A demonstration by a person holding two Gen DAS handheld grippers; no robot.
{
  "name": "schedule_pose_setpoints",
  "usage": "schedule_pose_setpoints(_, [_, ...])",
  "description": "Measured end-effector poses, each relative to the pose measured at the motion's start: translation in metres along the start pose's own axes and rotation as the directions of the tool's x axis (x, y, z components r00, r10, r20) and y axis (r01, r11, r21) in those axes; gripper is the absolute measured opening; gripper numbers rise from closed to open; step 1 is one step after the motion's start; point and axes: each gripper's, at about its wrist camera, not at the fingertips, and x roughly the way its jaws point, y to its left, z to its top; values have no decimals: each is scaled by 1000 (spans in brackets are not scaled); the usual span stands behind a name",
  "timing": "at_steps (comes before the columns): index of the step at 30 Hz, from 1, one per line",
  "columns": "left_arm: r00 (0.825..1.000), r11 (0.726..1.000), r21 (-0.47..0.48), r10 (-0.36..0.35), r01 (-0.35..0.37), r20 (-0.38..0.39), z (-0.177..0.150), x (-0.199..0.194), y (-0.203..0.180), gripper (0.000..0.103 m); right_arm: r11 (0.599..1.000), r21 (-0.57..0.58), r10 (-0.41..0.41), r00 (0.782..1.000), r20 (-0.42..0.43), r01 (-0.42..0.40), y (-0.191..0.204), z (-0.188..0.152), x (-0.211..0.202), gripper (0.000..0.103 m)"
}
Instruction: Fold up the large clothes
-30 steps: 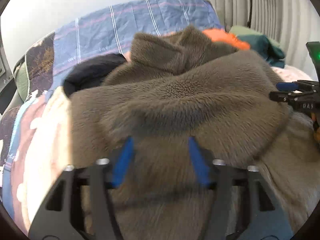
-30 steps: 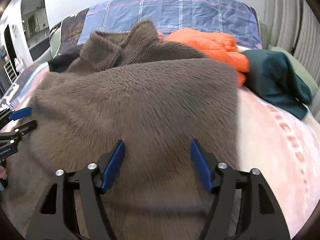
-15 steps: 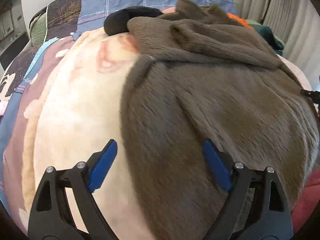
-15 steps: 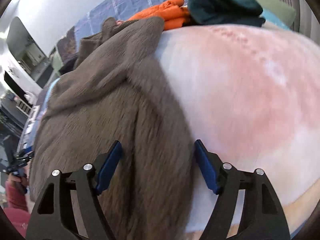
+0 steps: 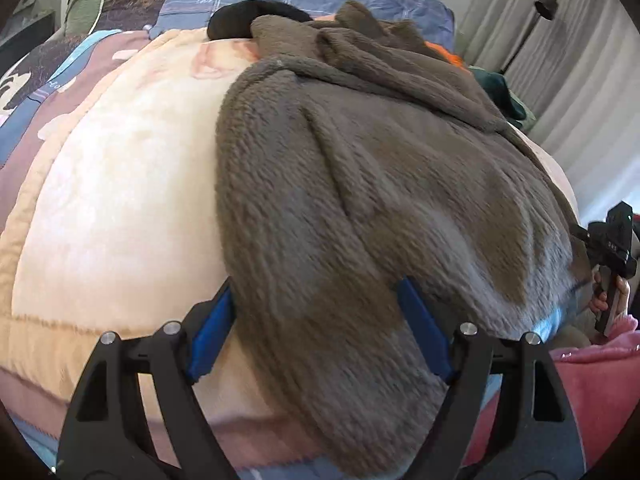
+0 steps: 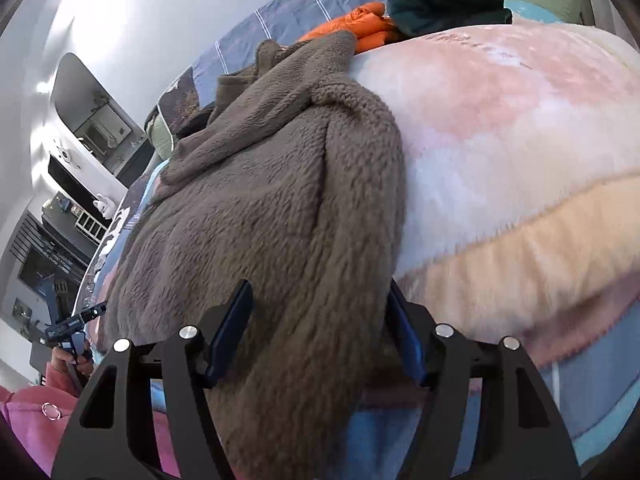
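1. Brown fleece garment lies spread on the blanket, its near end draping over the bed edge toward you.
2. You're at the grasp step: the left gripper and right gripper each straddle a lower corner, jaws closing, pads not yet pinching.
3. Next, clamp both corners evenly before lifting.

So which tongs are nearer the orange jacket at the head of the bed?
Right. The right tongs straddle the brown fleece's edge on the side where the orange jacket lies; the left tongs straddle the opposite edge, beside the cream blanket.
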Motion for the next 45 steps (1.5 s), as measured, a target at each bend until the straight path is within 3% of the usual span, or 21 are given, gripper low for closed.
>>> schedule_pose_setpoints(7, [1000,1000,24,-5,5,29,-22,-20,-14,79,999,3,51,999,-16,-51,8,-30,-17,58])
schedule_pose_setpoints(8, [999,1000,27,-3,1,54,-24,-23,-16,74,999,-3,54,998,-18,-54,9,-33,-16,53])
schedule_pose_setpoints(10, [995,1000,22,-19,17,102,-25,-29,-18,35,999,20,46,999,-14,-45,6,-38,-13,37])
schedule_pose_setpoints(12, [987,999,-2,-32,33,156,-21,-38,-17,16,992,78,102,994,29,-104,1,-34,-18,21])
schedule_pose_setpoints(16, [967,999,12,-31,29,254,-6,-63,-23,13,967,81,228,960,161,-243,11,-13,-48,13])
schedule_pose_setpoints(19, [935,999,32,-30,20,353,9,-92,-34,12,948,38,298,925,235,-315,27,8,-68,12])
schedule_pose_setpoints(21, [893,998,60,-25,-3,450,17,-120,-44,12,932,10,345,897,277,-362,37,21,-84,11])
schedule_pose_setpoints(23, [820,996,85,-45,-4,571,20,-157,-54,0,924,-7,366,875,316,-383,43,30,-101,11])
schedule_pose_setpoints(24, [775,995,95,-56,-6,629,19,-178,-57,0,922,-21,370,863,343,-387,47,33,-113,11])
schedule_pose_setpoints(25, [710,994,104,-64,-13,701,15,-209,-60,0,919,-38,378,851,366,-392,50,34,-124,10])
schedule_pose_setpoints(28, [607,994,90,-30,-69,794,5,-261,-63,0,929,-155,369,795,482,-337,64,27,-174,0])
schedule_pose_setpoints(29, [614,993,79,-12,-82,789,5,-265,-62,0,948,-172,319,786,529,-269,66,23,-190,0])
schedule_pose_setpoints(30, [637,993,55,25,-105,771,5,-262,-60,3,966,-170,258,783,566,-196,67,20,-201,0])
schedule_pose_setpoints(31, [669,991,32,62,-127,741,8,-254,-56,21,977,-160,210,784,584,-143,66,18,-207,0])
schedule_pose_setpoints(32, [733,990,5,103,-144,673,12,-234,-49,37,985,-133,167,799,577,-109,59,17,-207,0])
schedule_pose_setpoints(33, [775,987,-13,132,-158,617,14,-215,-43,61,990,-104,140,817,560,-98,52,18,-203,0])
schedule_pose_setpoints(34, [830,983,-26,167,-181,532,16,-184,-37,63,995,-57,99,842,531,-81,42,18,-194,0])
schedule_pose_setpoints(37, [929,990,-21,140,-142,344,13,-117,-26,66,995,84,7,916,401,-44,8,18,-147,5])
schedule_pose_setpoints(38, [953,992,-29,130,-127,273,8,-93,-23,67,992,126,-17,938,347,-29,-4,15,-127,16])
schedule_pose_setpoints(41, [979,991,-44,135,-130,153,-3,-52,-15,75,987,163,-47,965,257,5,-19,7,-89,57])
schedule_pose_setpoints(45, [989,992,-84,101,-92,110,-12,-37,2,86,984,177,-53,991,124,30,-30,-17,-55,61])
